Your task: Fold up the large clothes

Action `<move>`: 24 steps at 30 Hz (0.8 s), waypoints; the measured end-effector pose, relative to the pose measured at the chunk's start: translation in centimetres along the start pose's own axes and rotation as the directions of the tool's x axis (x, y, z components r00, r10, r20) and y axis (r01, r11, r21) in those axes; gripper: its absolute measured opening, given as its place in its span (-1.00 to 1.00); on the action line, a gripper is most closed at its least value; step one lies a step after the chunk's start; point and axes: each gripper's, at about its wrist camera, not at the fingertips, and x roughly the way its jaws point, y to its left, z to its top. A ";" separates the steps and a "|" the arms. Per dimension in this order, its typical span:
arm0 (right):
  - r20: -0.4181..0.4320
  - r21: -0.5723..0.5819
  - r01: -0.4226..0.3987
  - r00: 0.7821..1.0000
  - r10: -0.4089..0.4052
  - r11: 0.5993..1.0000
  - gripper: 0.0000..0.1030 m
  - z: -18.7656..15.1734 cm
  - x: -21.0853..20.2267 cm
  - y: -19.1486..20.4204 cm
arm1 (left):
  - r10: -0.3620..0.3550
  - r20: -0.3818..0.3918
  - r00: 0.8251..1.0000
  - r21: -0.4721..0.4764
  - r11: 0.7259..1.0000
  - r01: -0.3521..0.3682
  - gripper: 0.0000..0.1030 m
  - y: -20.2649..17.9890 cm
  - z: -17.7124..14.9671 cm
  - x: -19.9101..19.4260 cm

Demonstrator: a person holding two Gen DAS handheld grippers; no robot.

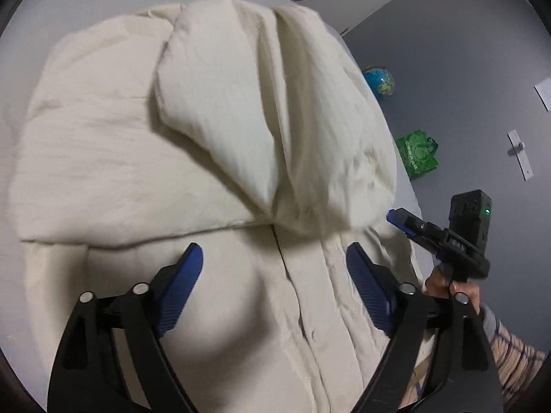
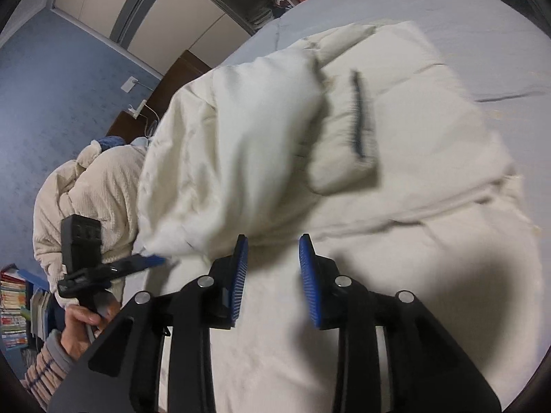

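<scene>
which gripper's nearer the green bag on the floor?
Right. The right gripper hangs at the bed edge on the green bag side; the left gripper is over the cream jacket middle.

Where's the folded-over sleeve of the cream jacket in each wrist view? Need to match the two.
Left wrist: sleeve runs from upper centre down toward the zipper, above the open left gripper.
Right wrist: sleeve fills centre-left, its cuff just above the open right gripper.
Shared landmark: the cream jacket on the grey bed.
</scene>
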 end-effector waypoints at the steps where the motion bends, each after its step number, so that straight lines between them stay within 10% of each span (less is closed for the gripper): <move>1: -0.002 0.002 0.005 1.000 -0.005 1.000 -0.35 -0.1 -0.6 -0.1 | 0.005 0.006 1.000 0.000 1.000 -0.005 0.63 0.0 -0.2 -0.5; 4: 0.000 0.014 0.017 1.000 -0.017 1.000 -0.04 -0.6 -3.1 -1.5 | 0.022 0.027 0.999 -0.014 1.000 -0.022 0.65 0.2 -0.9 -2.1; 14: -0.004 0.091 0.044 0.999 -0.044 0.995 0.10 -2.9 -9.0 -6.2 | 0.206 0.035 0.978 -0.212 0.958 -0.194 0.65 6.6 -4.2 -7.8; 24: -0.047 0.123 0.115 0.993 -0.110 0.986 0.15 -4.8 -11.7 -10.2 | 0.344 -0.144 0.928 -0.291 0.881 -0.372 0.73 11.8 -9.5 -9.1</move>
